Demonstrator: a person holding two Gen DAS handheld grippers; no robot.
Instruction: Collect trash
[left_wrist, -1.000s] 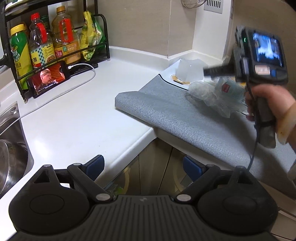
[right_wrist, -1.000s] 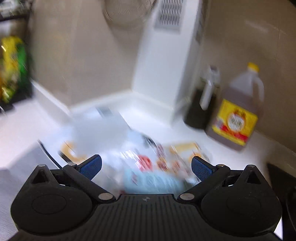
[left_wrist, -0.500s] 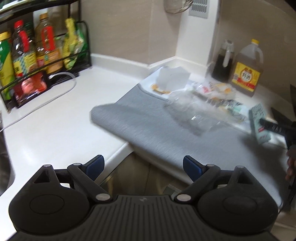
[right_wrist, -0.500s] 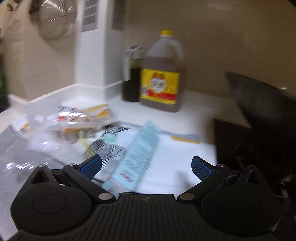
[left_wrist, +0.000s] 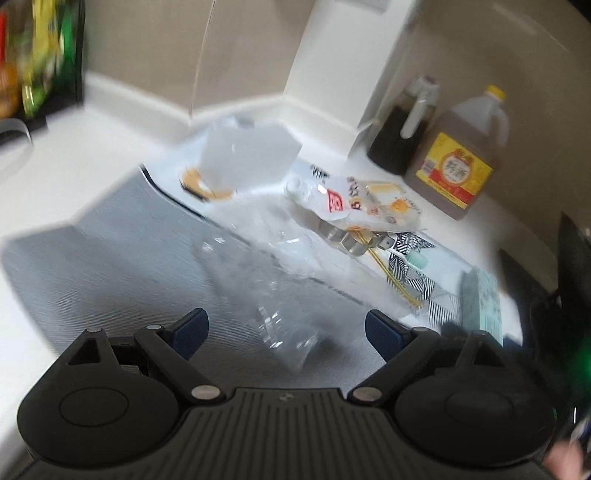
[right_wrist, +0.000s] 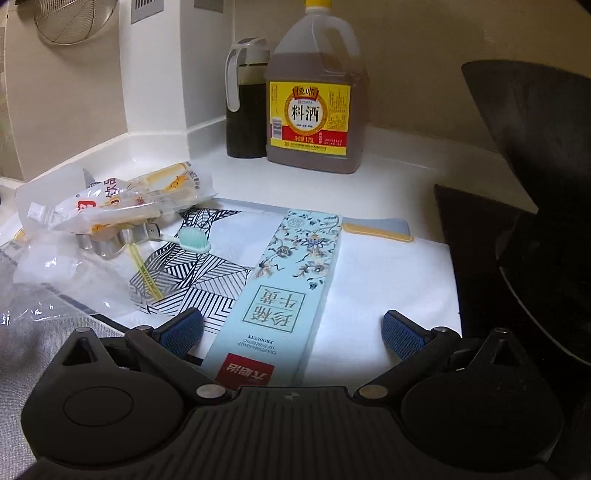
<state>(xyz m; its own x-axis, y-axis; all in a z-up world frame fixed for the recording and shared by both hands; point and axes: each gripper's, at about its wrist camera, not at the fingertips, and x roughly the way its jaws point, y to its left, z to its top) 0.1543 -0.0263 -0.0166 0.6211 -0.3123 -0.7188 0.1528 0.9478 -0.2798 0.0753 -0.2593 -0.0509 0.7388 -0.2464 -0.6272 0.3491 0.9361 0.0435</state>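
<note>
**Both grippers released; trash spread across the mat**

Your right gripper (right_wrist: 291, 330) stands with jaws wide apart, straddling the near end of the pale blue floral box (right_wrist: 280, 291), which lies flat on the white cloth (right_wrist: 388, 280); no pad contact is visible. At 10 o'clock from it, the spouted pouch (right_wrist: 107, 206) rests on a metal object, with a toothbrush (right_wrist: 194, 240) just beside. At 12 o'clock stand the cooking wine jug (right_wrist: 314, 110) and dark bottle (right_wrist: 245, 107). Your left gripper (left_wrist: 286, 330) is likewise spread, holding nothing, with crumpled clear plastic (left_wrist: 269, 280) at 12 o'clock on the grey mat (left_wrist: 122, 266). That view is blurred.
</note>
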